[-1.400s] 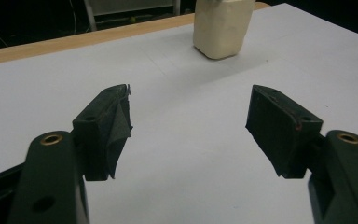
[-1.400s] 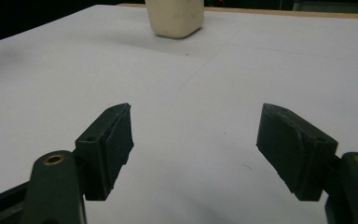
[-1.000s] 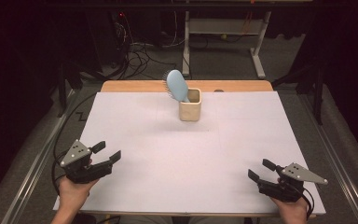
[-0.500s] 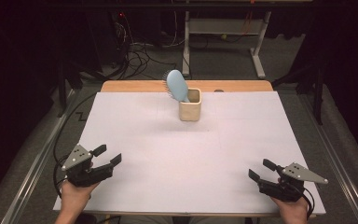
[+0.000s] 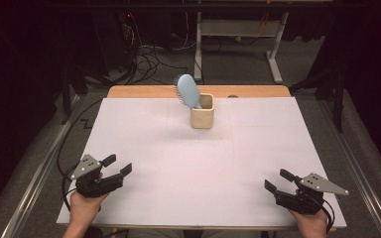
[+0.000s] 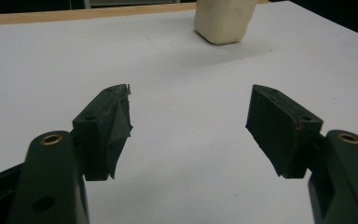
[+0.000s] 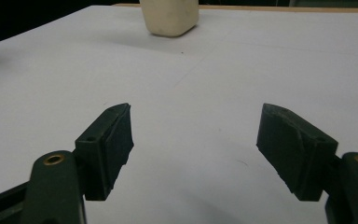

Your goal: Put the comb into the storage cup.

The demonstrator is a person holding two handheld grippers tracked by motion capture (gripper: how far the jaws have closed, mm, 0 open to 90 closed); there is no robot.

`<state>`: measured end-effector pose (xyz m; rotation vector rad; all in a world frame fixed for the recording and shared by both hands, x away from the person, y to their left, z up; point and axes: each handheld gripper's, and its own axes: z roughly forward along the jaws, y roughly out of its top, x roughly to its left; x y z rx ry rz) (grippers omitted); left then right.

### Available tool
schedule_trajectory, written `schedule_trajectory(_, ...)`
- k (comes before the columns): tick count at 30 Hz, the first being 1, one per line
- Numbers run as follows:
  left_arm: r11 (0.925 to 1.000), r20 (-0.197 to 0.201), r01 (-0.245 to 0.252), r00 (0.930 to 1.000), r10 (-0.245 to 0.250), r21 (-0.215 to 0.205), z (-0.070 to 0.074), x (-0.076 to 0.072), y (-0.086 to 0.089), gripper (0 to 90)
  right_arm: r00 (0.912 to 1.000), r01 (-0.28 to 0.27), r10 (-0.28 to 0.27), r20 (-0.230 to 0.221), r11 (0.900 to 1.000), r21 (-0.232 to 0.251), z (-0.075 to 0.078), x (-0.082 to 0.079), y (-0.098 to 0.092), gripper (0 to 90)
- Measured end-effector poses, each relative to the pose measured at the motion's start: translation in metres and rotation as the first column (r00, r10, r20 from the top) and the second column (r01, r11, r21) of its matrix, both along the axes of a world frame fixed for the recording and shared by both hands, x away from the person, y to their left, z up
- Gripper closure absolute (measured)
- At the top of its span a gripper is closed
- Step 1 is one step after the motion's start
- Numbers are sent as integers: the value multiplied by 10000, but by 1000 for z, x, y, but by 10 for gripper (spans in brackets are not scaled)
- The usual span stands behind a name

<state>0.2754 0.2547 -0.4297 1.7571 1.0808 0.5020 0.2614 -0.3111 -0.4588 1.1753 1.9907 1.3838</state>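
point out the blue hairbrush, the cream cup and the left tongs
blue hairbrush point(image 5: 188, 90), high view, on the back of its head
cream cup point(image 5: 201, 119), high view, on its front wall
left tongs point(image 5: 118, 166), high view, midway between the open tips

We note matt black pads point(image 6: 114, 126) with brass-looking rivets behind; ahead of the fingertips, a matt cream cup point(image 5: 202, 110), glossy blue plastic brush point(image 5: 188, 90), smooth white sheet point(image 5: 178, 163).

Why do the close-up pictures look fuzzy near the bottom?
Left gripper view: the left gripper sits close to the lens, its near arms blurred; the cup is soft too. Right gripper view: same blur on the right gripper. High view: evenly lit white table, dark surroundings.
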Motion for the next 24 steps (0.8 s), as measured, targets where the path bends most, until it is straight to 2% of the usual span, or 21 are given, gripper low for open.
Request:
schedule_trajectory(13,9994,-162,-273,9995,270,-214,-7,4,6,315,10000,32,-32,-30,10000,7,0,0,0,273)
schedule_trajectory(24,9988,-313,-436,9986,429,-225,-13,4,10,318,10000,42,-42,-37,10000,17,0,-1,0,273)
